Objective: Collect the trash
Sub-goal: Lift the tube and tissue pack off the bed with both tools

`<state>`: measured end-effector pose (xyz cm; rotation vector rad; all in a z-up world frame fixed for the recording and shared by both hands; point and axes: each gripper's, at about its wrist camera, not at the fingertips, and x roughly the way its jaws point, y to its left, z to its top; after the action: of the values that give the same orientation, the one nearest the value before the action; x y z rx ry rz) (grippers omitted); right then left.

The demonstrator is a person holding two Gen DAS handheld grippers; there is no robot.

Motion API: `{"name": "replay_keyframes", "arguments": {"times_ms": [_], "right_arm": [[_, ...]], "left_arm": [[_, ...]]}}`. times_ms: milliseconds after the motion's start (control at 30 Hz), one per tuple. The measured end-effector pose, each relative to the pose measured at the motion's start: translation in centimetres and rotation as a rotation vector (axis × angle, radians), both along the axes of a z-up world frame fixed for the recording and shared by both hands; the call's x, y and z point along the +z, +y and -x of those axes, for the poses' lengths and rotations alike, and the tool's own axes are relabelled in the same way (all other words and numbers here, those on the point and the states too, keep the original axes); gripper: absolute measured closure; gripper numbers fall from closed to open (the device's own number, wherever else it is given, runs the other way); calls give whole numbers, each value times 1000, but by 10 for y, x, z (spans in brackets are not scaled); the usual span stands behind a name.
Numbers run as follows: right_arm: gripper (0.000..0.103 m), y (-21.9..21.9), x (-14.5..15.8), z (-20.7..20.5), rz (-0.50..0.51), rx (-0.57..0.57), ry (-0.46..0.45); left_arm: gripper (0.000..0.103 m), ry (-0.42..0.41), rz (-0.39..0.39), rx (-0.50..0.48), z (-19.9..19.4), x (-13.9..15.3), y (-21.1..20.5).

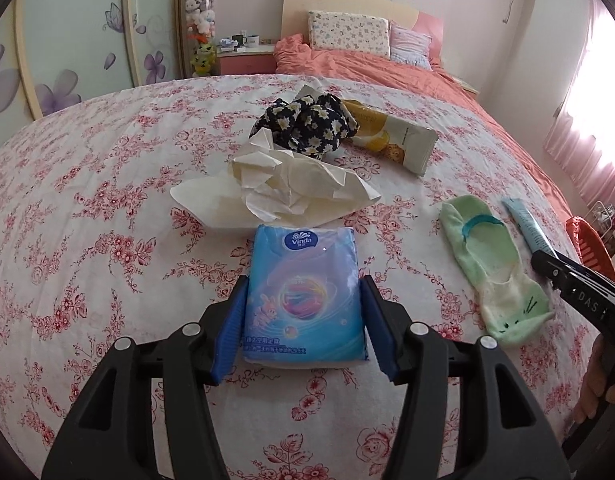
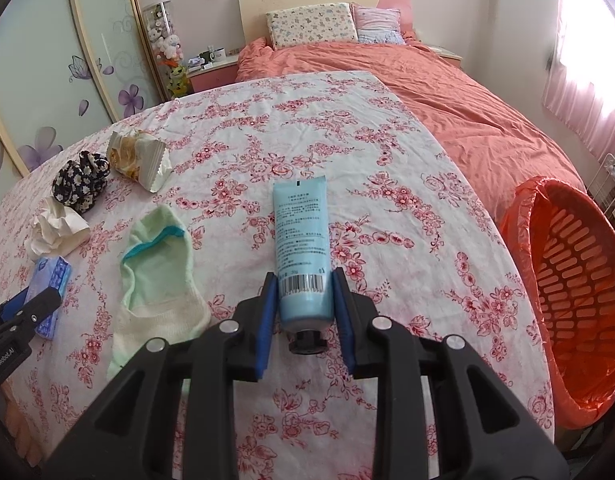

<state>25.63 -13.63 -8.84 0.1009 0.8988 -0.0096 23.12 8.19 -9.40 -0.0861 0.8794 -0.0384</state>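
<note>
A blue Vinda tissue pack lies flat on the floral sheet. My left gripper has its blue pads against both long sides of the pack. A light blue cream tube lies on the sheet with its black cap toward me, and my right gripper is closed on its lower end. Crumpled white tissue sits just beyond the pack, and a yellow-white snack wrapper lies farther back. The orange basket lined with an orange bag stands off the bed's right edge.
A pale green sock lies between the two grippers. A dark daisy-print cloth item sits by the wrapper. Past the floral sheet are an orange duvet and pillows. Wardrobe doors line the left side.
</note>
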Motion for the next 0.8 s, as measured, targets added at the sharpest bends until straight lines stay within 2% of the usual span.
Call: {"name": "replay_keyframes", "arguments": {"times_ms": [167,800], "right_arm": [[75,-1,-1,0,-12,-3,-2],[74,-6,-1,1,-40,-11,-5]], "left_arm": [[42,5,-16,-10,-1,0,-4],[41,6,-23,-11,-2,0,-6]]}}
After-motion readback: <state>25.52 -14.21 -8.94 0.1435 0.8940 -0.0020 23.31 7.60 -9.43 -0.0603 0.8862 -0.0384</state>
